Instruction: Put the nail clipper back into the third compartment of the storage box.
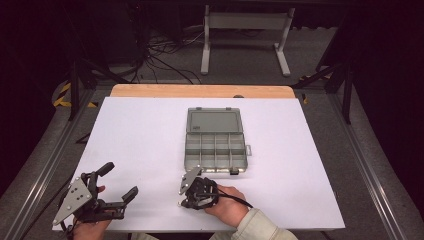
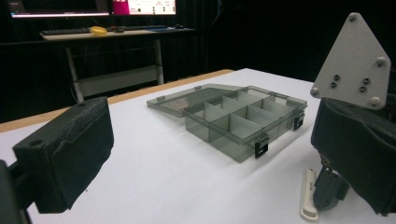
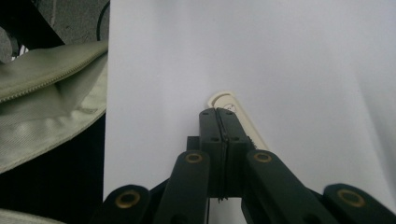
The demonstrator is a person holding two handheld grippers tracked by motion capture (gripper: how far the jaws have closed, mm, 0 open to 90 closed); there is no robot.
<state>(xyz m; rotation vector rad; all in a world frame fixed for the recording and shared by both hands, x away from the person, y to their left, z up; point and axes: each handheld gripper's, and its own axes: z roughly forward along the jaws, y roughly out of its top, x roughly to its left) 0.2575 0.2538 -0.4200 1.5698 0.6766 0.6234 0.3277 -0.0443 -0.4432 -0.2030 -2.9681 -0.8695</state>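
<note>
White plastic stick [image 3: 236, 116] lay under the clenched right gripper [image 3: 219, 112], at six o'clock from the compartment box [image 1: 216, 150]. Left gripper [image 1: 120, 182] stood released. Closed jaws could push the stick away.

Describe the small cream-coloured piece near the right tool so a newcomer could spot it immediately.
On the white table, look near the front edge, below the open grey compartment box. A slim cream stick lies flat under the shut right tool, the sole pale loose item there.

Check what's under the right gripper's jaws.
A small white flat piece lies on the white table beneath the shut right gripper. Its rounded end pokes out past the jaws; the rest is covered, so I can't tell if they touch it.
</note>
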